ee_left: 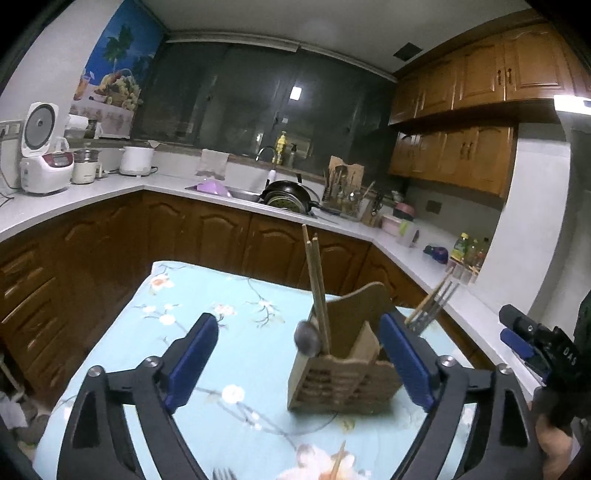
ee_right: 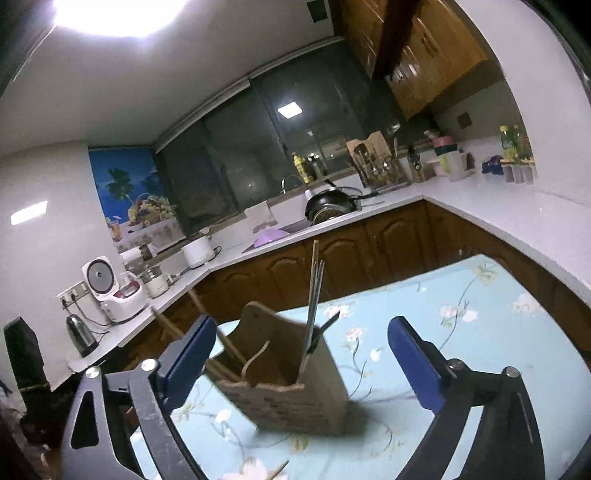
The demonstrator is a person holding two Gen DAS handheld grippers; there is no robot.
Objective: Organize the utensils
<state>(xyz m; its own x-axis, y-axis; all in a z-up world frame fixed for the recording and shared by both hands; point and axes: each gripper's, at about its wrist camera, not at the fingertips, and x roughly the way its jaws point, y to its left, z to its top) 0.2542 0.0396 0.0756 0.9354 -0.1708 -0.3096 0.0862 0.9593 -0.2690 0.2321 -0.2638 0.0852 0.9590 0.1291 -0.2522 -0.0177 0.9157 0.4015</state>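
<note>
Holder [ee_left: 343, 373] on tablecloth [ee_left: 207, 295] (kitchen), chopsticks [ee_left: 316, 280] upright

Dim indoor light, bluish cast. A ceiling lamp [ee_right: 110, 11] blows out to white glare in the right wrist view; its reflection shows in the dark window [ee_left: 258, 107]. Fisheye bends edges, corners black; foreground slightly blurred.
</note>
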